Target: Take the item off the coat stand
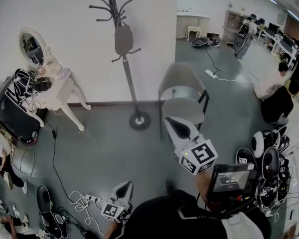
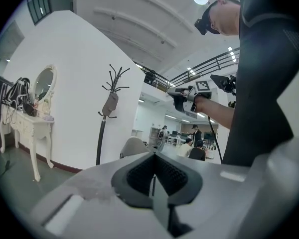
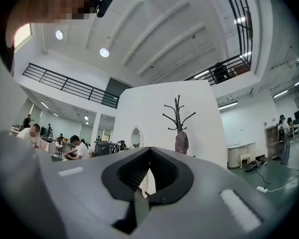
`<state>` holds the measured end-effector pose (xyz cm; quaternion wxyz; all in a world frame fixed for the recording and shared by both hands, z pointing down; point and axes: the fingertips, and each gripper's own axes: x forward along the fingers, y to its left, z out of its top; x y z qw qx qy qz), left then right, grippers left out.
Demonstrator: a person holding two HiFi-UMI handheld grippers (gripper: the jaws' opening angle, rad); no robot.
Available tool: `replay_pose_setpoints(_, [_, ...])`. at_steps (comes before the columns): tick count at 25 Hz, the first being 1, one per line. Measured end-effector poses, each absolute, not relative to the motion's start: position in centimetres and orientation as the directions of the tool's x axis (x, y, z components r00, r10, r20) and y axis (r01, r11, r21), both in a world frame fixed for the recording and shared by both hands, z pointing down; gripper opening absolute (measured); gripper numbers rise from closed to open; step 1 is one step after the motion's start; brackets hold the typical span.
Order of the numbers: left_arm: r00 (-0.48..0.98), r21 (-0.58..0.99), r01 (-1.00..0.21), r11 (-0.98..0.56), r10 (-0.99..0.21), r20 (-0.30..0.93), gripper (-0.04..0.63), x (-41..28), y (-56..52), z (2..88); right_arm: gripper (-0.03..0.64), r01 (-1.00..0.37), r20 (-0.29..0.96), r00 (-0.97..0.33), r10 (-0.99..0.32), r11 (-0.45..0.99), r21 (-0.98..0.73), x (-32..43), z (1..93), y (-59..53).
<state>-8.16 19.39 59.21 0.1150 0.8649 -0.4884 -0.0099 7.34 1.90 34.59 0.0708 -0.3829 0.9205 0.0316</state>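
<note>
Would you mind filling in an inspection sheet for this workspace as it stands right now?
Surface: grey floor; the stand's round base rests on it.
Job's things: grey-brown item hangs on the black coat stand by the white wall, untouched.
Clutter: grey chair beside the stand; white dressing table with oval mirror at left.
Grippers: left gripper and right gripper both shut, empty, short of the stand.
Cables: black cable and white power strip on the floor.
Surroundings: open hall, seated people at right.
</note>
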Motion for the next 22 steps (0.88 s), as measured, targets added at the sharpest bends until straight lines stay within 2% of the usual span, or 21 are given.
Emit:
replay_pose_setpoints(5, [0.518, 0.155, -0.851, -0.502, -0.85, 0.094, 0.017, -7.7, 16.2, 59.7, 0.009, -0.692, -0.155, -0.714, -0.683, 0.722, 0.006, 8.1, 34.0, -1.6])
replay_pose_setpoints(22, [0.4, 0.175, -0.909, -0.379, -0.91, 0.108, 0.017, -4.8, 8.4, 59.1, 0.009, -0.621, -0.181, -0.771, -0.611, 0.784, -0.001, 10.6, 33.6, -10.9])
